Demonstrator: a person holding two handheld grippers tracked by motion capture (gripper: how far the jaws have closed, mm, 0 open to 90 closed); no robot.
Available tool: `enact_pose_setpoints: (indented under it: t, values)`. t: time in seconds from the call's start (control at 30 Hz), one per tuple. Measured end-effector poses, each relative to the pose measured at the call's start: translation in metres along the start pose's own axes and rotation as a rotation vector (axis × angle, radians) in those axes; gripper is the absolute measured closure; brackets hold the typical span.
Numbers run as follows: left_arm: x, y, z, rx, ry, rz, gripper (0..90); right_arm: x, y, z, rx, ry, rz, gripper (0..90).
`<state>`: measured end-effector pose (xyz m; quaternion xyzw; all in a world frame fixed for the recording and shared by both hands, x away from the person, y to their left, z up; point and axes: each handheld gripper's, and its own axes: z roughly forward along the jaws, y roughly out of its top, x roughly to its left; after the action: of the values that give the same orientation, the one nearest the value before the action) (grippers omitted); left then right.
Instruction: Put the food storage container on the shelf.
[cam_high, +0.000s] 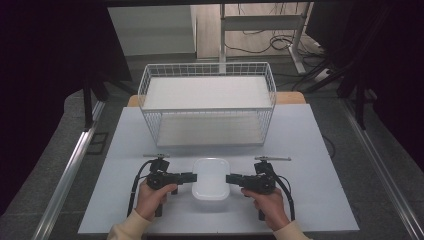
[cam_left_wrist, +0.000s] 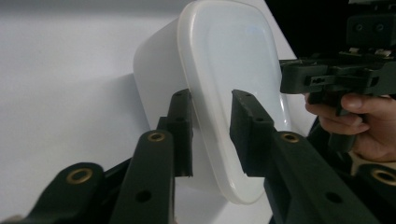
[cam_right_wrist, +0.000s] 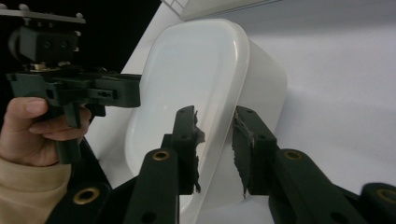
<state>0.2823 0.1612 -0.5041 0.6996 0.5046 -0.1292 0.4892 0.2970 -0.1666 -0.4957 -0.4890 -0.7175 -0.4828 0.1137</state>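
Observation:
A white rounded plastic container (cam_high: 211, 179) with a flat glossy top stands on the white table, near the front edge. My left gripper (cam_high: 194, 176) reaches its left side and my right gripper (cam_high: 228, 178) its right side, both held level. In the left gripper view the jaws (cam_left_wrist: 211, 95) straddle the container's (cam_left_wrist: 229, 51) rim, one jaw against the wall and the other over the top with a strip of white between. In the right gripper view the jaws (cam_right_wrist: 215, 114) straddle the opposite rim of the container (cam_right_wrist: 187, 60) the same way. Neither pair visibly presses.
A white wire basket (cam_high: 207, 107) stands behind the container at mid-table. The table (cam_high: 310, 165) has bare surface to either side. Metal rails run along both table sides, and desk legs and cables lie beyond the far edge.

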Motion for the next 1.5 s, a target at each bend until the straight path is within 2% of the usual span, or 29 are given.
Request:
enact_pose_setpoints:
  t: [0.23, 0.27, 0.3, 0.37, 0.4, 0.53, 0.97, 1.17, 1.5]
  values:
    - [-0.007, -0.003, -0.006, -0.017, 0.011, 0.031, 75.8, 0.004, -0.003, -0.007, -0.005, 0.031, -0.013, 78.0]
    - [-0.01, -0.005, -0.008, -0.025, 0.026, 0.051, 76.4, 0.005, -0.003, -0.008, -0.006, 0.037, -0.015, 78.8]
    - [-0.01, -0.005, -0.008, -0.025, 0.026, 0.051, 77.0, 0.005, -0.003, -0.008, -0.006, 0.037, -0.015, 78.8]
    - [-0.013, -0.006, -0.01, -0.032, 0.034, 0.065, 77.8, 0.006, -0.003, -0.009, -0.009, 0.034, -0.033, 80.3]
    - [-0.013, -0.007, -0.01, -0.033, 0.039, 0.067, 78.8, 0.009, -0.003, -0.01, -0.014, 0.02, -0.059, 80.8]
    - [-0.014, -0.007, -0.011, -0.035, 0.039, 0.078, 78.9, 0.013, -0.003, -0.01, -0.013, 0.004, -0.087, 80.7]
    - [-0.031, -0.006, -0.023, -0.088, 0.048, 0.15, 79.6, 0.022, 0.001, -0.019, -0.06, 0.015, -0.19, 80.7]
    - [-0.037, -0.005, -0.028, -0.106, 0.051, 0.188, 79.7, 0.029, 0.003, -0.023, -0.074, 0.013, -0.229, 80.6]
    - [-0.046, -0.001, -0.035, -0.133, 0.053, 0.225, 79.9, 0.038, 0.008, -0.03, -0.094, 0.004, -0.28, 80.5]
